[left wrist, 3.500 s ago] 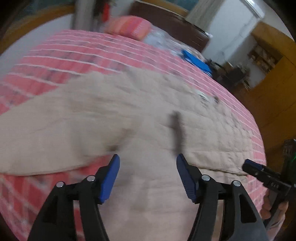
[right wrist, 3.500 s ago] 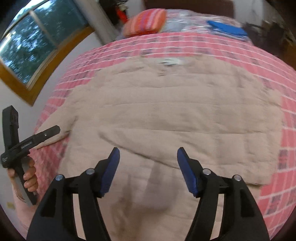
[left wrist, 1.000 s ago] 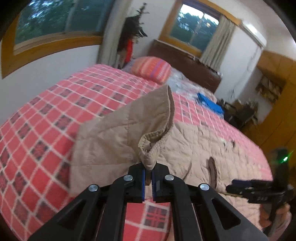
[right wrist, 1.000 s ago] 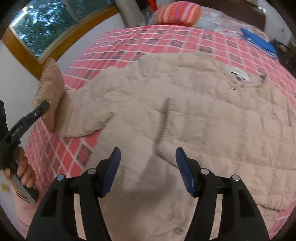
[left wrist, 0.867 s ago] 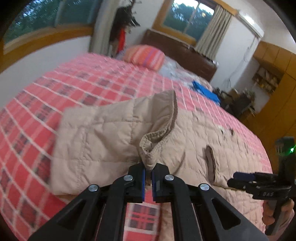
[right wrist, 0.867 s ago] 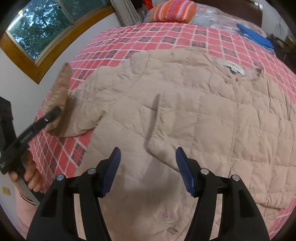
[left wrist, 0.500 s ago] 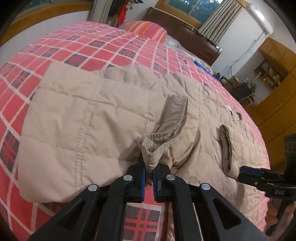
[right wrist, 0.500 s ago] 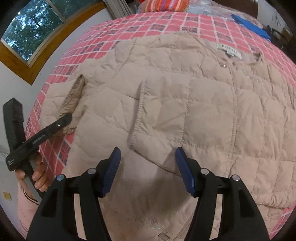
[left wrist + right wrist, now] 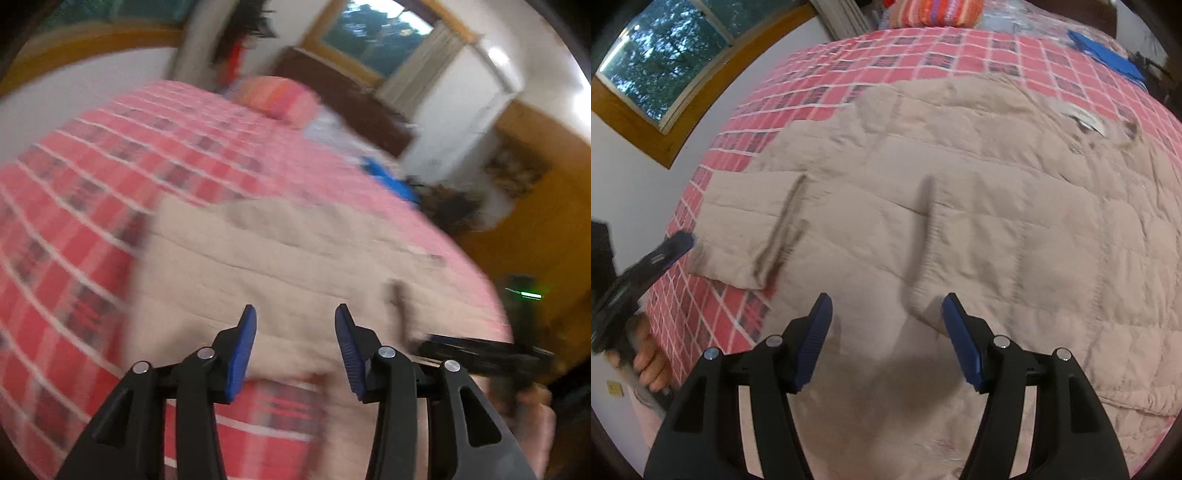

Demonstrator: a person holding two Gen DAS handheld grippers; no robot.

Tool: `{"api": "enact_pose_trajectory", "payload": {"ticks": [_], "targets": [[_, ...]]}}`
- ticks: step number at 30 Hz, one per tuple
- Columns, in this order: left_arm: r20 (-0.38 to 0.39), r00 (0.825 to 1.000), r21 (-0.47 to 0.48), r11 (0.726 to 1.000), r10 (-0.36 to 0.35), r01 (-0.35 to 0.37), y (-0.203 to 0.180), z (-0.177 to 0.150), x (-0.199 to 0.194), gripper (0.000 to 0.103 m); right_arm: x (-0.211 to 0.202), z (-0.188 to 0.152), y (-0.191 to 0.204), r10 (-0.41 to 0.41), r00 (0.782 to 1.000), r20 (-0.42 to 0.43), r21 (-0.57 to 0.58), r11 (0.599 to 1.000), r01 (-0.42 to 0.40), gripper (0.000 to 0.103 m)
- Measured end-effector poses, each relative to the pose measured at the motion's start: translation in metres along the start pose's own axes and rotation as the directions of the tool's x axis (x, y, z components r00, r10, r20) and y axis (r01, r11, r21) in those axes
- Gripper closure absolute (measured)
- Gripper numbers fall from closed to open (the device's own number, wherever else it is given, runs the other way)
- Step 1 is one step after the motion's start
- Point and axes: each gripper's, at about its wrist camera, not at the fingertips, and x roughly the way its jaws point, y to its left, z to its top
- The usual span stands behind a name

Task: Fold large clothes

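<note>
A beige quilted jacket (image 9: 979, 206) is lying flat on the red checked bedspread (image 9: 886, 55), its collar pointing toward the striped pillow (image 9: 938, 11). One sleeve (image 9: 750, 229) is lying folded across its front. The left gripper (image 9: 291, 343) and right gripper (image 9: 886, 332) are hovering spread apart, grasping nothing.

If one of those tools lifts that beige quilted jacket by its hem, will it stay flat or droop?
The quilted jacket would probably droop: its folded sleeve lies limp and creased. The puffy quilting suggests it's light for its bulk.

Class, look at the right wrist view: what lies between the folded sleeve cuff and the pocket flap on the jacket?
Only bare quilted fabric of the jacket lies between the sleeve cuff and the pocket flap.
</note>
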Motion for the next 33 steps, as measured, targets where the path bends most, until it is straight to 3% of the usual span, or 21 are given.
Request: {"api": "enact_pose_trajectory", "payload": {"ticks": [5,12,16,20,23,25,28,30,33], "targets": [[-0.094,0.995,-0.089,0.996,-0.024,0.015,0.030,-0.009,0.044,0.060,0.011,0.009,0.023,0.035,0.999,-0.011,-0.023,0.999,-0.035,0.040],[-0.077,0.996,-0.097,0.994,-0.049,0.041,0.035,-0.012,0.044,0.059,0.021,0.019,0.046,0.082,0.997,-0.010,-0.023,0.996,-0.082,0.040],[-0.037,0.994,-0.174,0.980,-0.101,0.093,0.046,-0.005,0.021,0.055,0.028,0.029,0.063,0.100,0.995,-0.014,-0.029,0.995,-0.100,0.040],[0.063,0.998,-0.201,0.979,-0.020,0.032,0.057,0.004,-0.007,0.049,0.047,0.037,0.082,0.096,0.995,-0.040,-0.044,0.994,-0.098,0.040],[0.093,0.996,-0.212,0.977,0.018,0.002,0.065,0.007,-0.015,0.048,0.060,0.038,0.091,0.094,0.994,-0.051,-0.053,0.994,-0.096,0.052],[0.089,0.996,-0.227,0.974,0.028,-0.007,0.072,0.008,-0.011,0.048,0.070,0.038,0.097,0.083,0.994,-0.069,-0.068,0.994,-0.088,0.074],[0.072,0.997,-0.245,0.969,0.028,-0.010,0.077,0.007,-0.005,0.048,0.066,0.036,0.098,0.065,0.997,-0.050,-0.102,0.992,-0.070,0.091],[0.065,0.997,-0.244,0.970,0.029,-0.012,0.077,0.006,-0.003,0.048,0.054,0.036,0.092,0.094,0.995,-0.030,-0.094,0.991,-0.097,0.095],[0.062,0.998,-0.227,0.974,0.024,-0.010,0.072,0.006,-0.001,0.048,0.022,0.038,0.075,0.078,0.996,0.039,-0.086,0.994,-0.075,0.095]]}}
